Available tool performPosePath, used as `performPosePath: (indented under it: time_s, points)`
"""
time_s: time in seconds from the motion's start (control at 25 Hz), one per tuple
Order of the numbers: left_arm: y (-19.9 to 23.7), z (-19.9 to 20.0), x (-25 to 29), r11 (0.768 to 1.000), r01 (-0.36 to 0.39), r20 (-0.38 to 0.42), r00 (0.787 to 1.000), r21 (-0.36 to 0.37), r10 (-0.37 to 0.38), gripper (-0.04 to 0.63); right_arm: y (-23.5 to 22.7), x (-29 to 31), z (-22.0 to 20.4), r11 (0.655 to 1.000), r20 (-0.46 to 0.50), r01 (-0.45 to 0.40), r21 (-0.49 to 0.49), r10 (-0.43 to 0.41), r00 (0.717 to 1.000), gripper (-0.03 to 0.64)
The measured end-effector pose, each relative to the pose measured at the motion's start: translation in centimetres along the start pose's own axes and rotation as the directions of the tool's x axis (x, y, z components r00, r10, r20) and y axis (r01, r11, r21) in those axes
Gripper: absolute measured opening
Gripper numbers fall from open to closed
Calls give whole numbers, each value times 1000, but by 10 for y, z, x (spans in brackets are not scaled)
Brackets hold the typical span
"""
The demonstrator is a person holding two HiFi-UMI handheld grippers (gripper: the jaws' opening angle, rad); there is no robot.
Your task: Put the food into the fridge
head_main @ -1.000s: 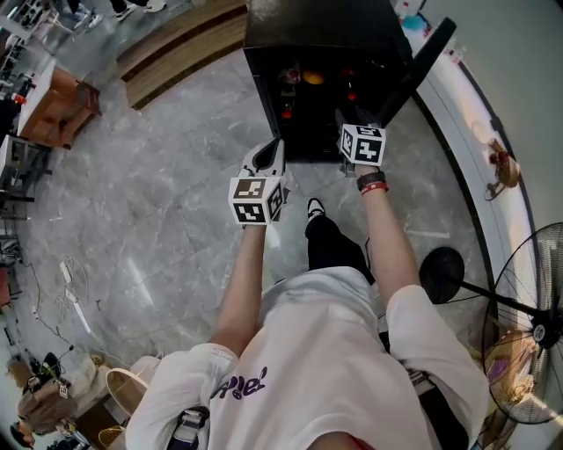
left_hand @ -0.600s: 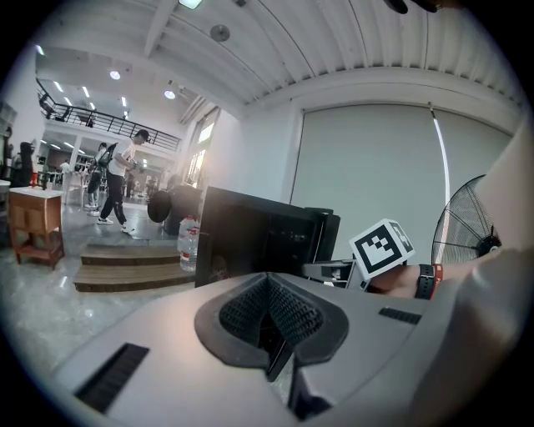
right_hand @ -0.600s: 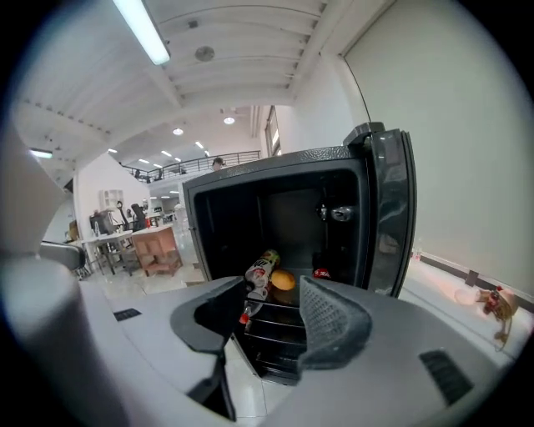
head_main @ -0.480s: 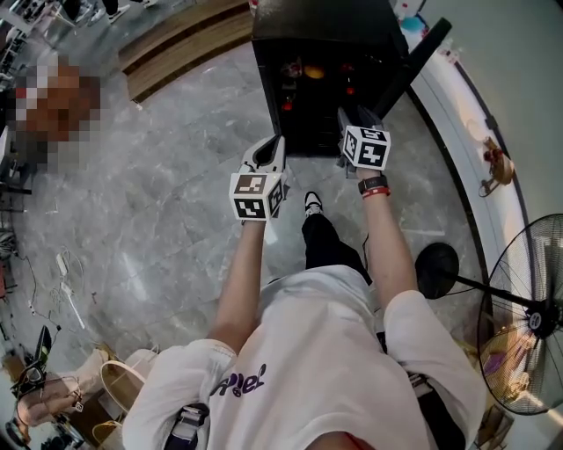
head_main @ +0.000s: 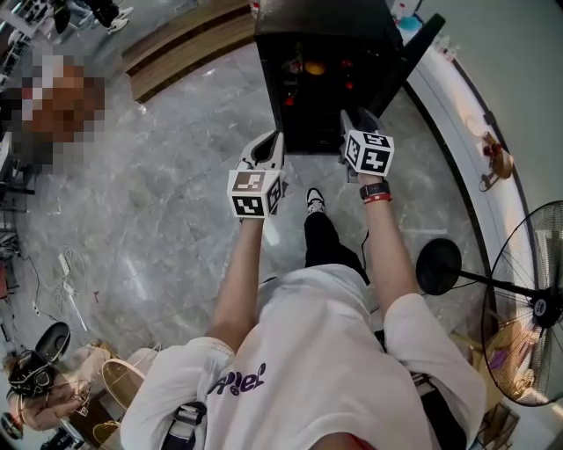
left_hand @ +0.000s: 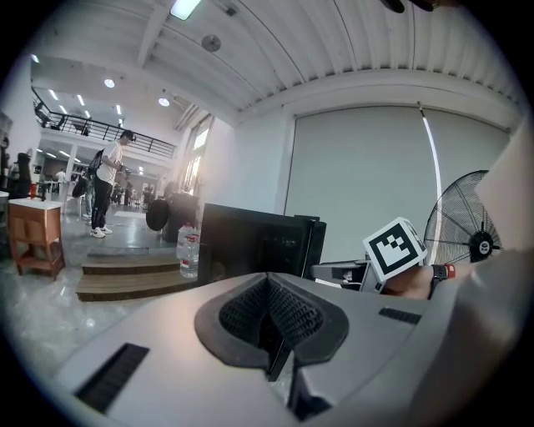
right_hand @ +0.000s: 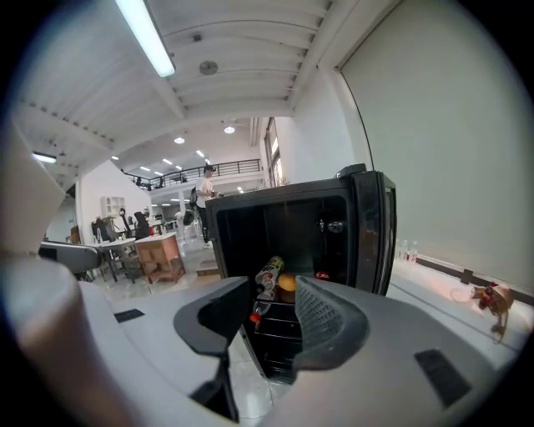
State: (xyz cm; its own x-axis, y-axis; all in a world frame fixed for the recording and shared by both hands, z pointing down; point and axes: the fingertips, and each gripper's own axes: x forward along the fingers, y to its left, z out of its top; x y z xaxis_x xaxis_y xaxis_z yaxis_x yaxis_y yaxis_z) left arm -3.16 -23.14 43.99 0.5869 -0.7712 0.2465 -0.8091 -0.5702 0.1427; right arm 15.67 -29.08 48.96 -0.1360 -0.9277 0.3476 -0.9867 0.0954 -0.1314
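One black open-doored fridge [head_main: 321,22]; left tool [left_hand: 269,325] pinched together, right tool [right_hand: 271,321] empty, part-spread, just narrowing.

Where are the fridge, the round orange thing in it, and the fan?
fridge [right_hand: 372,233], right gripper view, on its open door.
round orange thing [right_hand: 287,283], right gripper view, on its middle.
fan [head_main: 540,308], head view, on its hub.

Fridge [head_main: 324,31] straight ahead of you
Your left tool [head_main: 272,142] and right tool [head_main: 356,119] sit side by side before it; can [right_hand: 269,272] and fruit [right_hand: 286,283] lie inside.
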Motion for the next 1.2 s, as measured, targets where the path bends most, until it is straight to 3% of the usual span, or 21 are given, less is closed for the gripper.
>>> performPosePath:
  time_s: [1.2]
  points:
    - [-27, 35, -77, 999, 3, 86, 996, 52, -8, 17, 50, -125, 17, 1000, 103, -11, -7, 11, 995, 114]
